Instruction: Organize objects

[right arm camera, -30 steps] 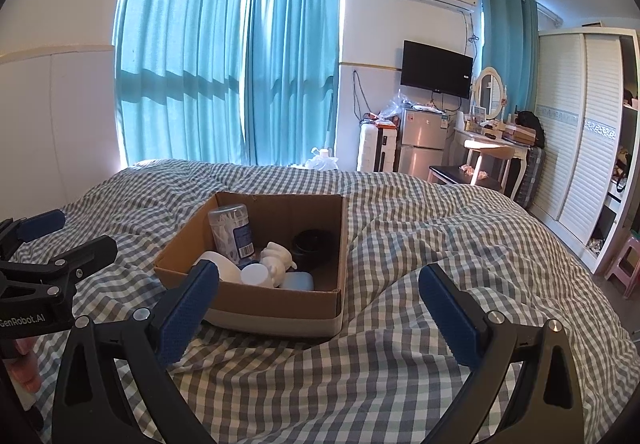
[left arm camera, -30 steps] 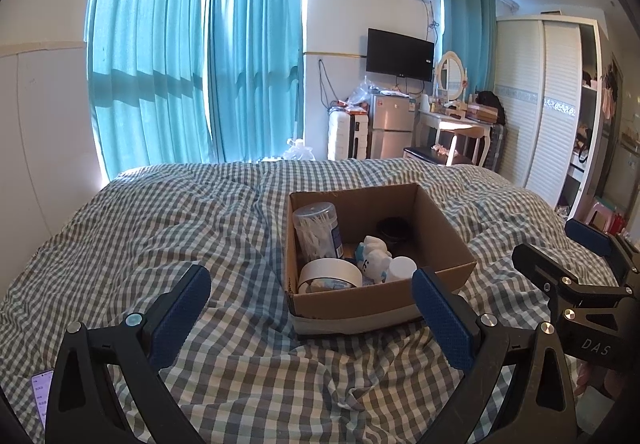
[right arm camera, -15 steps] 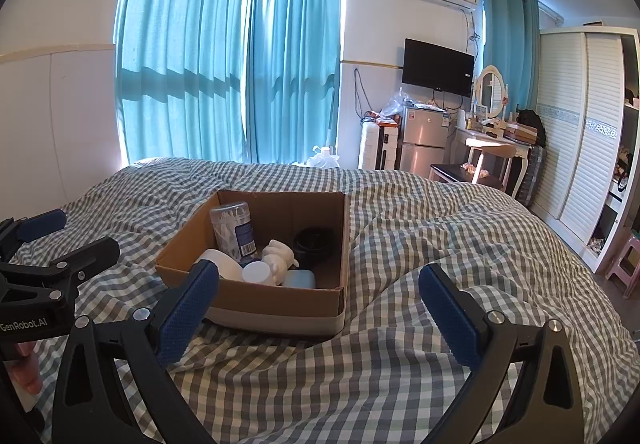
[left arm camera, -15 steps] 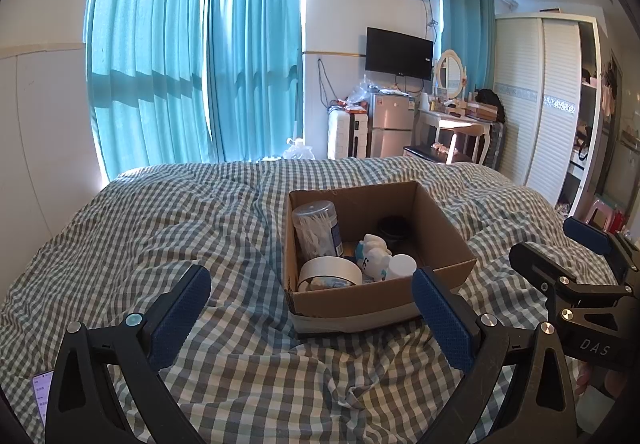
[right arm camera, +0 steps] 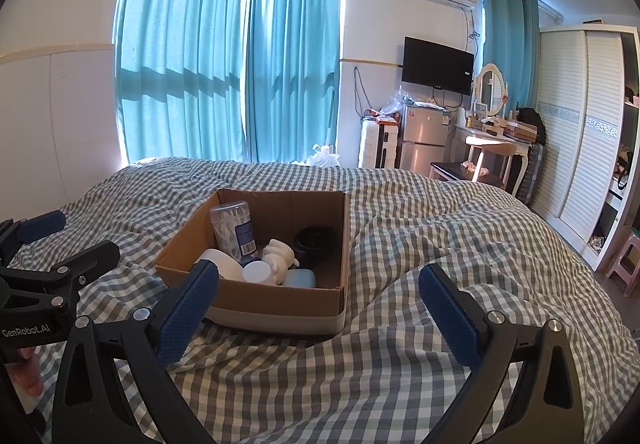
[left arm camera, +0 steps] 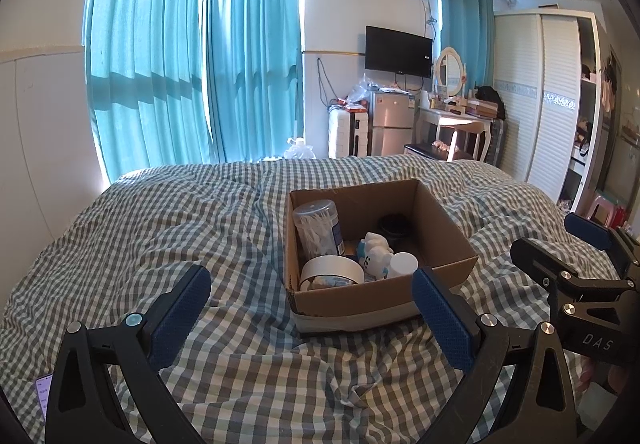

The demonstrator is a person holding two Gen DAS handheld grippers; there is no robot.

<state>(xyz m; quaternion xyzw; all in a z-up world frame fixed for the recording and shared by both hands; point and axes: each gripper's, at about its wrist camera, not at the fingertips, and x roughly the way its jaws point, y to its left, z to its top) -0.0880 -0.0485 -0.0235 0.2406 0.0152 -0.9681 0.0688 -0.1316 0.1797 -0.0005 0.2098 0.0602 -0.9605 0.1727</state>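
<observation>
Sunlit teal curtains (left arm camera: 192, 63), white walls, wall television (left arm camera: 398, 47), louvred white wardrobe (left arm camera: 548, 99).

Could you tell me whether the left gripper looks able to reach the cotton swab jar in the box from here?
Probably yes: the left gripper is open, the box has no lid, and the jar stands upright at its near-left corner.

Ahead of the left gripper (left arm camera: 310, 294), a matt brown cardboard box (left arm camera: 360, 298) sits on rumpled checked cloth bedding (left arm camera: 180, 228).

Checked bed (left arm camera: 168, 228) w/ cardboard box (left arm camera: 360, 296), maybe phone (left arm camera: 42, 390).
</observation>
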